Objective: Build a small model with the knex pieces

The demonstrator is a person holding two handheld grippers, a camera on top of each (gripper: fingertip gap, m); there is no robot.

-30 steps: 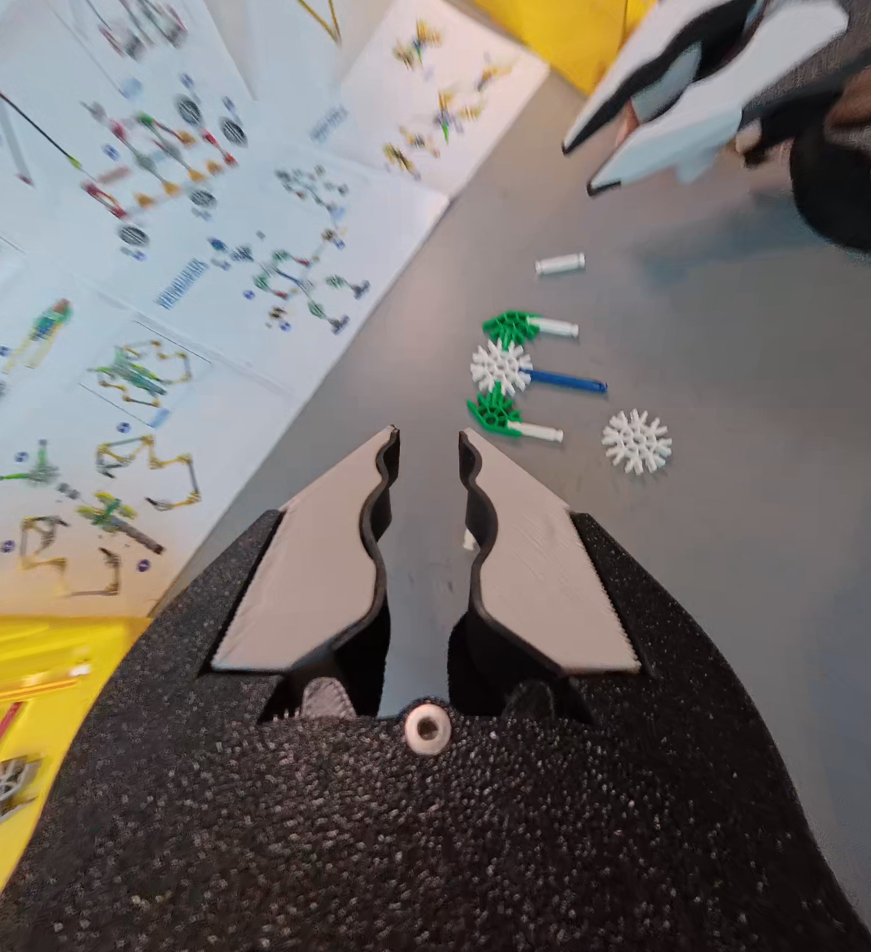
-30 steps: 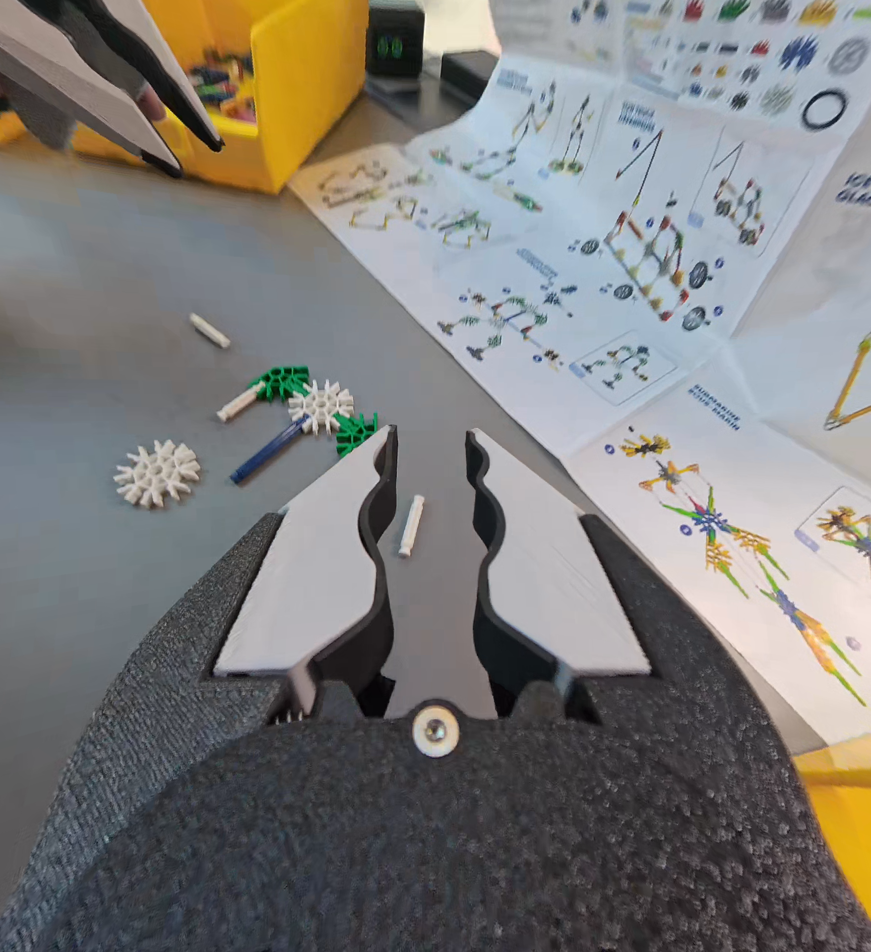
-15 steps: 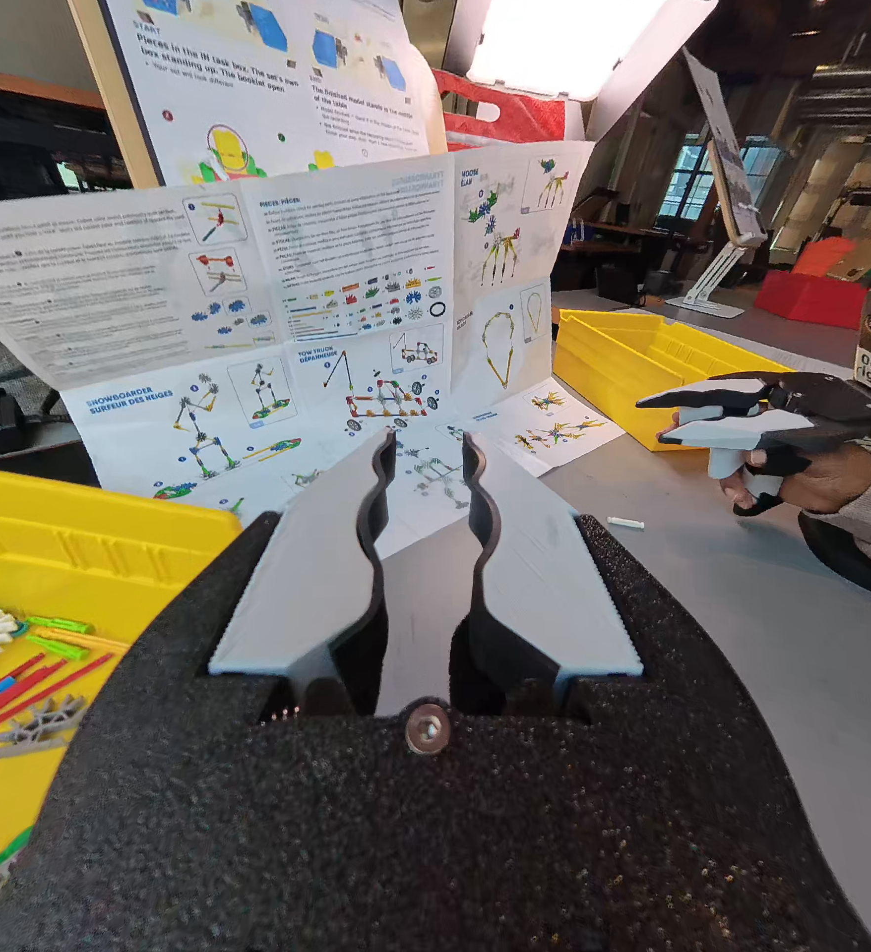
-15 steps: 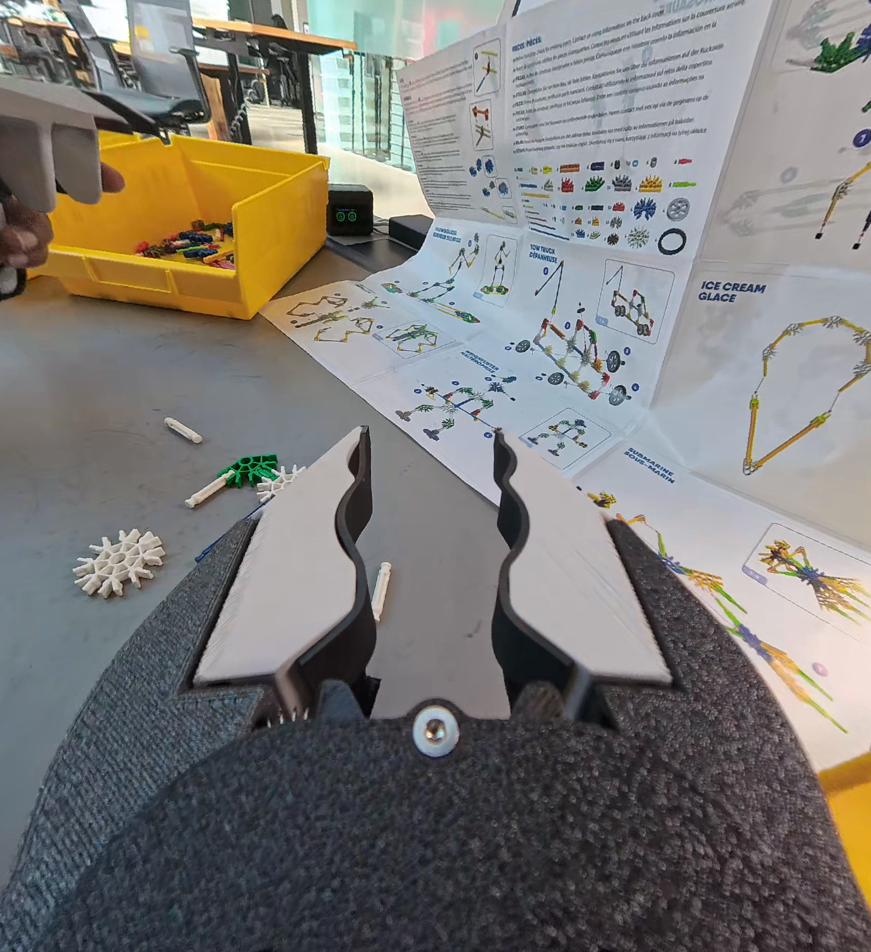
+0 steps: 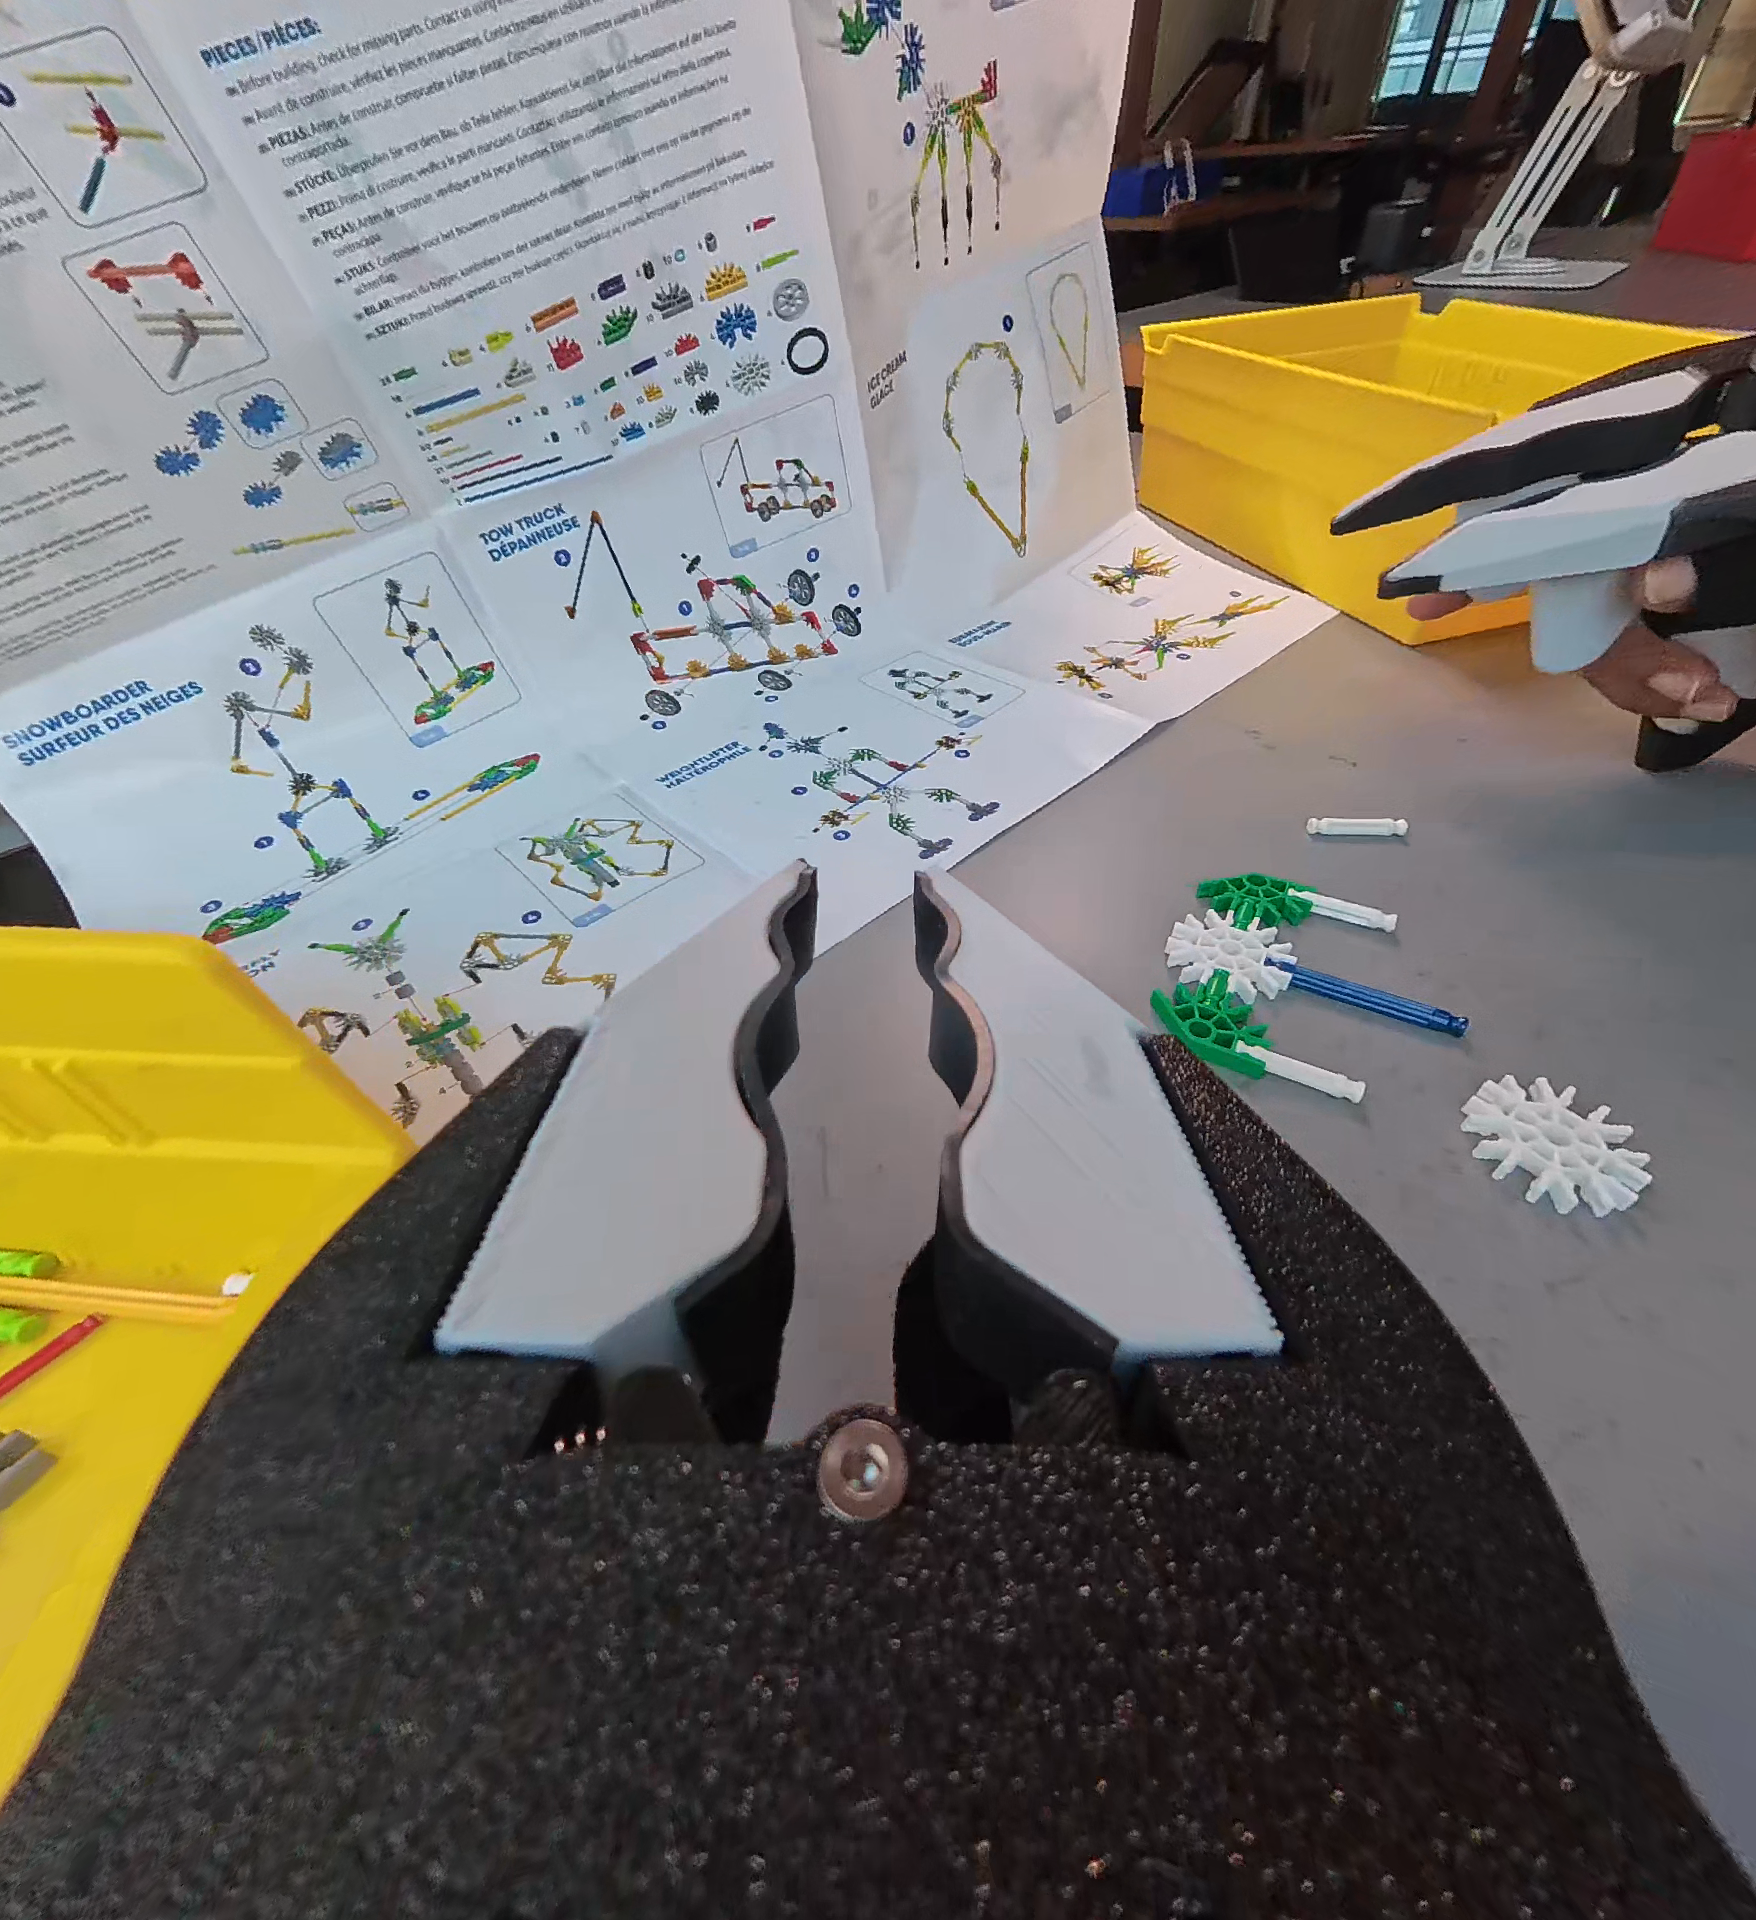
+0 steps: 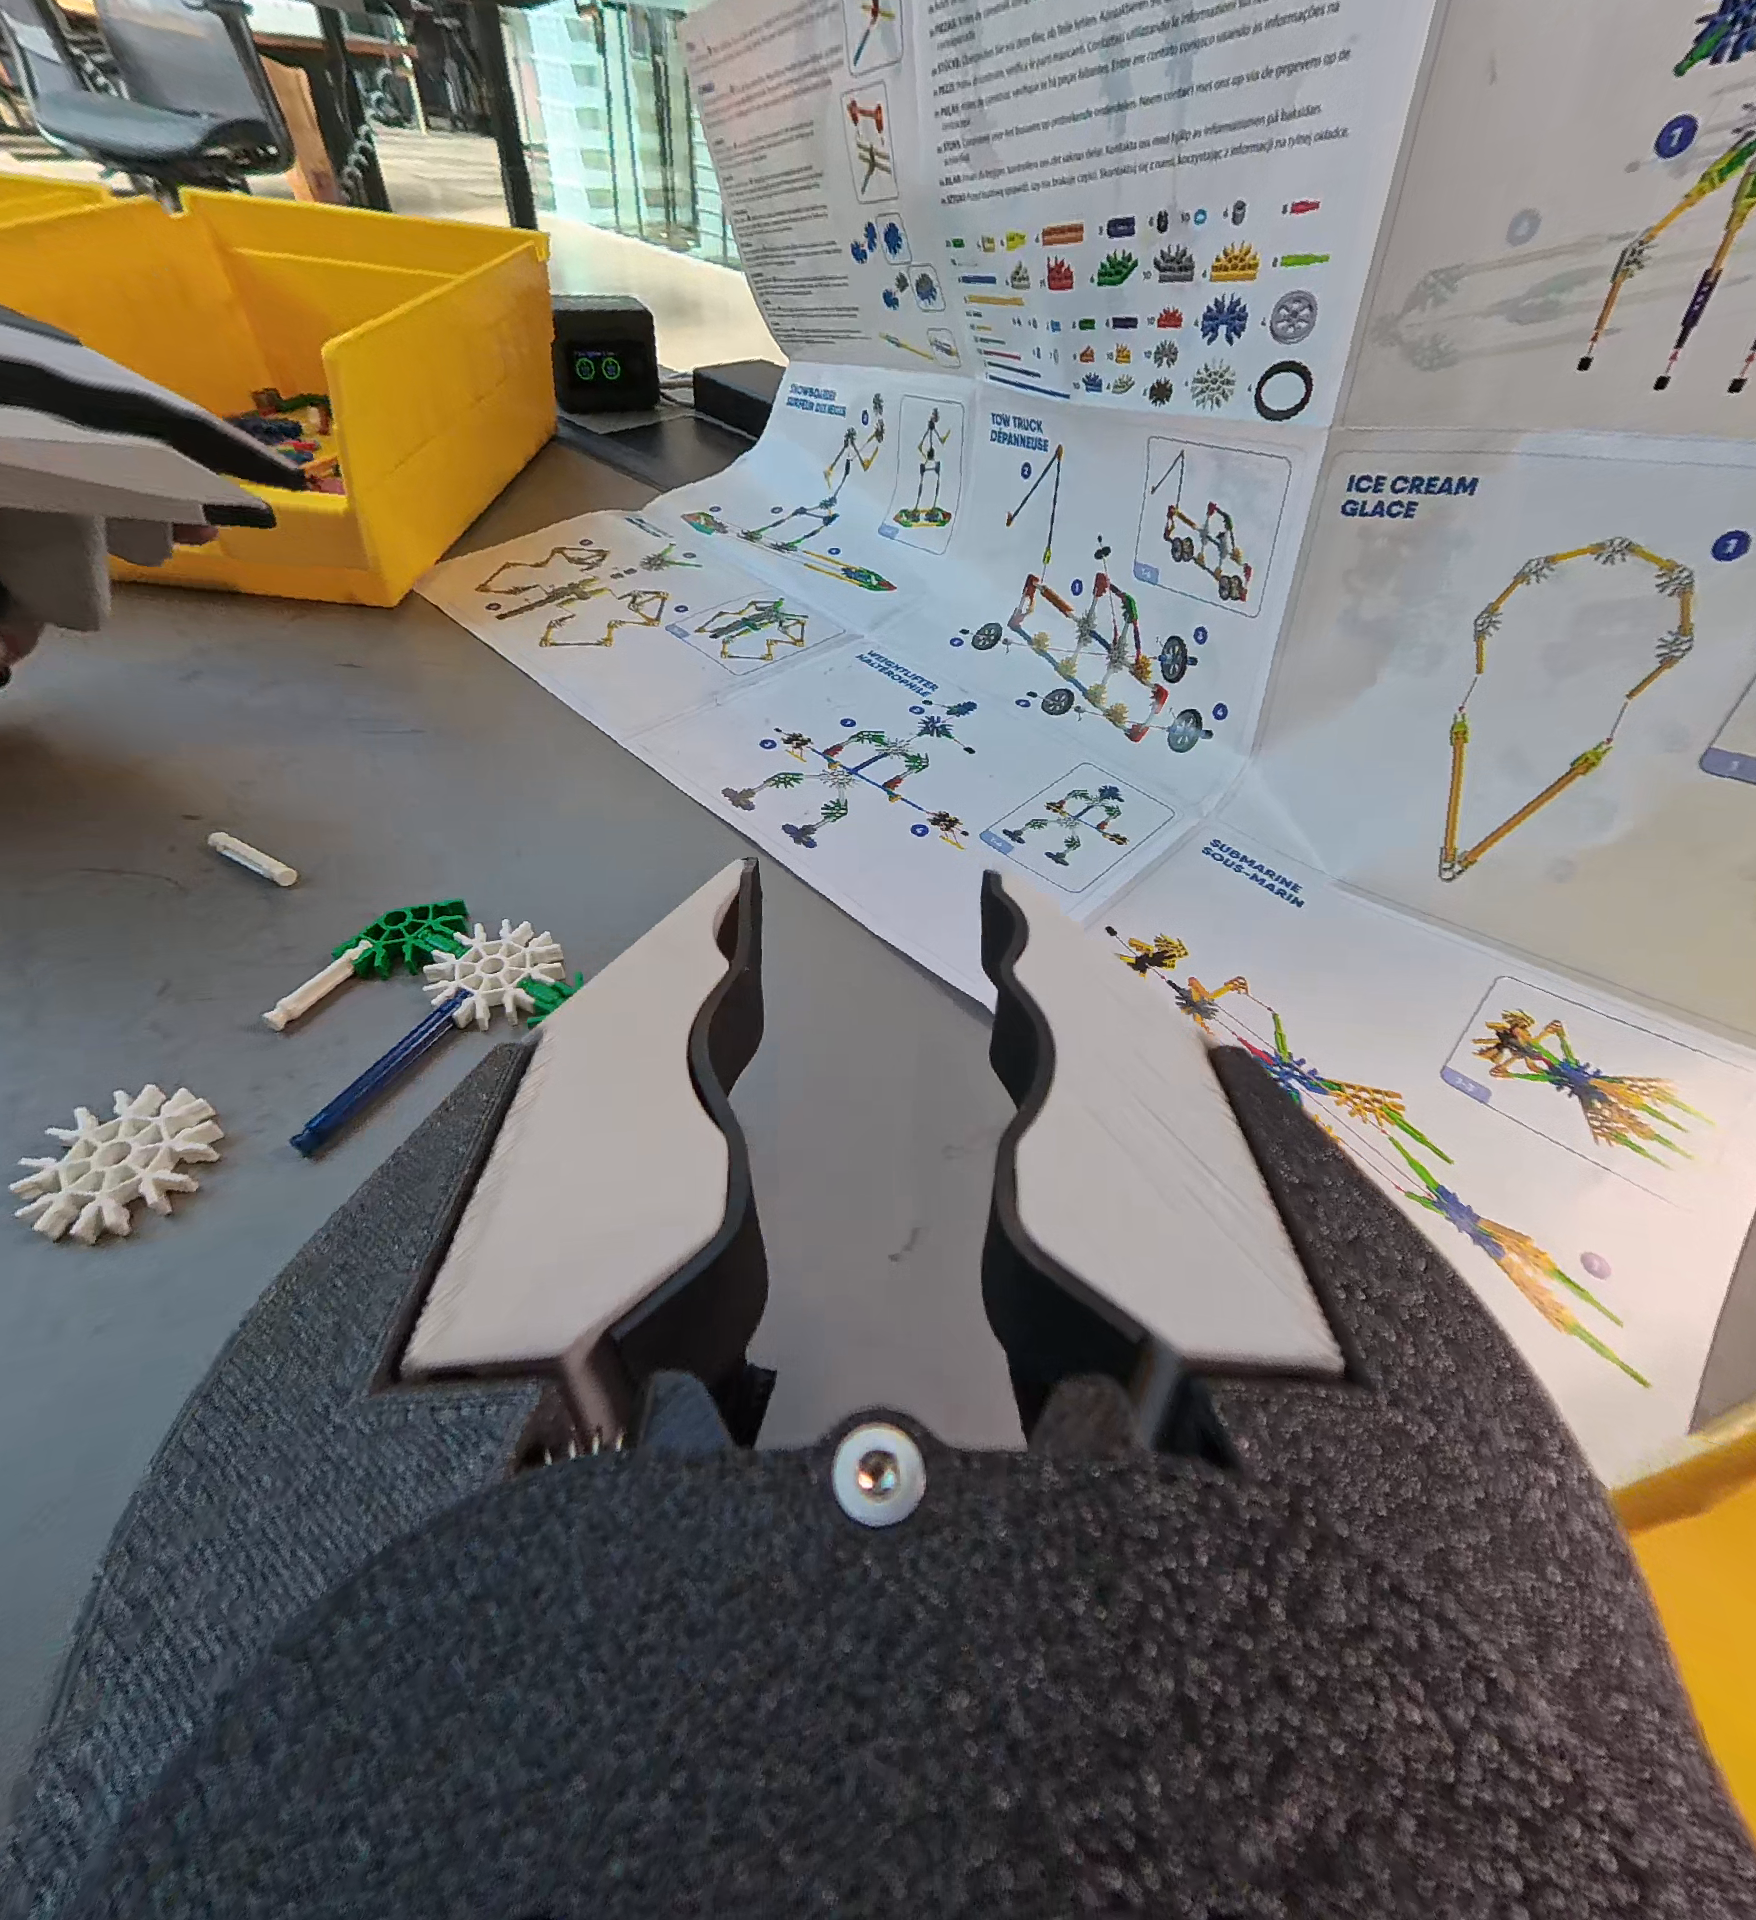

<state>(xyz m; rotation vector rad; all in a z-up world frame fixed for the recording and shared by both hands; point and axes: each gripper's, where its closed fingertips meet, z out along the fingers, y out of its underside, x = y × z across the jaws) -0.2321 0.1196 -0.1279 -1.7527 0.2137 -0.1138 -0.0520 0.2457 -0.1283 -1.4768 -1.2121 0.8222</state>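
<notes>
The left hand-held gripper holds nothing, its jaws a narrow gap apart over bare grey surface; the right hand-held gripper is also empty, its jaws set wider. In the left wrist view the nearest toy parts lie at about 2 o'clock from the fingertips — a small assembly of two green fan connectors and a white snowflake connector, with two white rods and a blue rod sticking out to the right; a loose white snowflake connector sits just beyond it at 3 o'clock, and a loose white rod lies apart at 1 o'clock. In the right wrist view the same assembly is at 9 o'clock, just beside the left finger, which covers its near green piece; the loose snowflake is at 8 o'clock. A large folded instruction sheet lies partly flat on the surface and stands up behind it from 10 to 1 o'clock. A yellow bin with red, yellow and green rods and grey connectors sits at 8 o'clock in the left view; another yellow bin stands at 2 o'clock, behind the right hand-held gripper held in a hand.
</notes>
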